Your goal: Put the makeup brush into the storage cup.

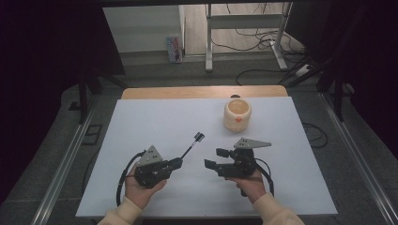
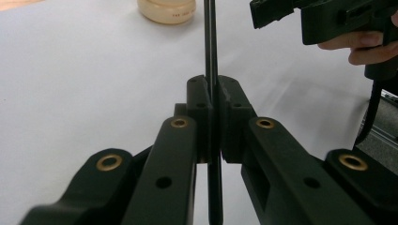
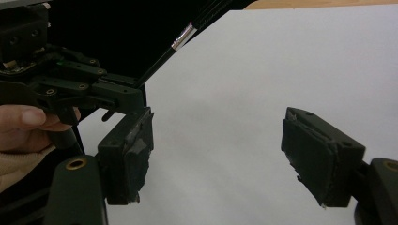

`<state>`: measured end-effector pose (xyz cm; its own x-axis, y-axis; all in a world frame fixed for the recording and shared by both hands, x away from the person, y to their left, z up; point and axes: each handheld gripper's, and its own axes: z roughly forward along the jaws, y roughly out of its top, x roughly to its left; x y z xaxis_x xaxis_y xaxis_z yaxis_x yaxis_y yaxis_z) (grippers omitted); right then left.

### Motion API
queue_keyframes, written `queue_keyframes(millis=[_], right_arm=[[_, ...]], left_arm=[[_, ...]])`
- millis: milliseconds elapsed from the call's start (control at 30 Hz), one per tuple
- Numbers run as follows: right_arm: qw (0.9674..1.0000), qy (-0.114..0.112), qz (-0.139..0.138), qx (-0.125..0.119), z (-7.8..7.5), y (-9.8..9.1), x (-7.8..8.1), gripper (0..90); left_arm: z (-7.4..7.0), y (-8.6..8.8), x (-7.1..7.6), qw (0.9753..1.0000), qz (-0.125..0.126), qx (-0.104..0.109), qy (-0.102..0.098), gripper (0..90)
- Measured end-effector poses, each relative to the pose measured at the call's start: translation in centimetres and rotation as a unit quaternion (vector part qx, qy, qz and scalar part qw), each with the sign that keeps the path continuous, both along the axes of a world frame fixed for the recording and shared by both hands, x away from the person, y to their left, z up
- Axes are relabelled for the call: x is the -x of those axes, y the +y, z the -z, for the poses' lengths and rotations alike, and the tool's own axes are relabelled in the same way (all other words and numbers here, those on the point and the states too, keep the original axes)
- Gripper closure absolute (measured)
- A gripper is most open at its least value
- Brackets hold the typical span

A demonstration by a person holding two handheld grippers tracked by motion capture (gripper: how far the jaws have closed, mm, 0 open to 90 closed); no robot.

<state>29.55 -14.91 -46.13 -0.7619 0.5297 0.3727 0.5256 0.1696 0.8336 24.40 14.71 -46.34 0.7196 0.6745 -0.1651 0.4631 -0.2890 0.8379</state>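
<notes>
A thin black brush (image 1: 191,147) with a silver band (image 3: 183,36) is clamped by its handle in my left gripper (image 1: 178,162), which is shut on it. The handle (image 2: 210,37) runs straight out between the closed pads, and the brush head points toward the back right, lifted over the white sheet. My right gripper (image 1: 213,158) faces it from the right, open, with nothing between its pads (image 3: 309,154). A cream-coloured jar (image 1: 237,114) with an orange mark stands upright behind the grippers; its base (image 2: 166,9) appears at the top of the left gripper view.
A white sheet (image 1: 155,122) covers most of the wooden table (image 1: 202,92). Behind the table lie floor cables (image 1: 263,40) and a metal frame leg (image 1: 209,42). Metal rails (image 1: 65,164) run along both sides.
</notes>
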Motion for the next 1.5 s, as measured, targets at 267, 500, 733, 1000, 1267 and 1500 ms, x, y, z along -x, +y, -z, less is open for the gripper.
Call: queue_keyframes(millis=[267, 500, 733, 1000, 1267, 1500], right_arm=[[0.9999, 0.002, 0.001, -0.012, 0.0, 0.3, -0.1, 25.9], [0.9997, 0.007, 0.004, -0.023, 0.0, 0.8, -0.2, 22.8], [0.9992, 0.004, 0.011, -0.038, 0.0, 1.1, -0.3, 23.1], [0.9988, 0.004, 0.015, -0.047, 0.1, 1.5, -0.4, 25.1], [0.9983, 0.005, 0.012, -0.057, 0.2, 1.8, -0.3, 29.4], [0.997, 0.01, 0.013, -0.076, 0.3, 2.1, -0.3, 35.1]], left_arm=[[0.0, -0.3, 0.1, 1.0, 0.005, 0.0, -0.004, 85.3], [0.0, -0.5, 0.2, 0.9999, 0.008, 0.0, -0.007, 85.3], [0.0, -0.6, 0.3, 0.9999, 0.009, 0.003, -0.009, 85.3], [0.0, -0.9, 0.4, 0.9998, 0.014, 0.0, -0.011, 85.3], [0.1, -1.4, 0.6, 0.9996, 0.014, -0.011, -0.021, 85.3], [0.3, -2.4, 1.0, 0.9991, 0.022, -0.022, -0.028, 85.3]])
